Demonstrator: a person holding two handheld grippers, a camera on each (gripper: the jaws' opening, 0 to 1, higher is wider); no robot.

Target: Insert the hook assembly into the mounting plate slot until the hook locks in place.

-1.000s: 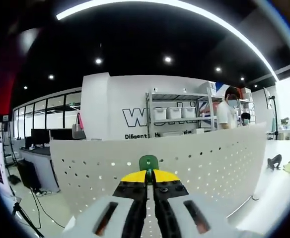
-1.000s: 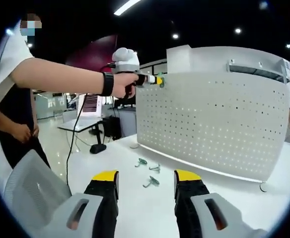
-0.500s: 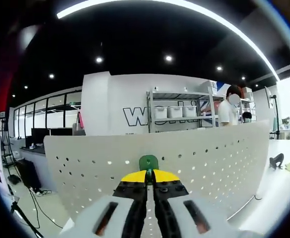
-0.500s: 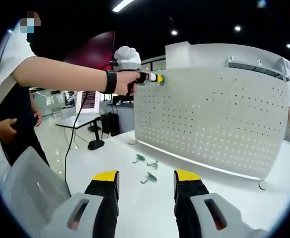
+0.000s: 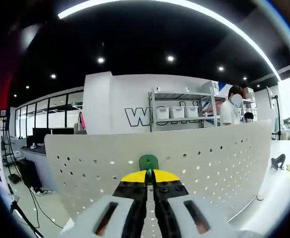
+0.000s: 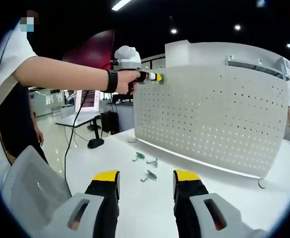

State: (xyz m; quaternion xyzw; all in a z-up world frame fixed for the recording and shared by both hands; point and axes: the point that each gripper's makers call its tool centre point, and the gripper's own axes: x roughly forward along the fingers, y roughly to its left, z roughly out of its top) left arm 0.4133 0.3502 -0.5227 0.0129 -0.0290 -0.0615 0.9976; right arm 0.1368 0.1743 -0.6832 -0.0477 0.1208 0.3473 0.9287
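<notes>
Left gripper view: left claw (image 5: pixel 146 176), clenched on green hook (image 5: pixel 148 162), is holding unchanged at plate (image 5: pixel 209 153) top; insertion pending. Right claw (image 6: pixel 146 182) is idling released.

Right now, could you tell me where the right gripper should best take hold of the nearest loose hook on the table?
Probably its straight shank, coming from above: the nearest hook lies flat on the white table, and the open right gripper already hangs just short of it.
</notes>
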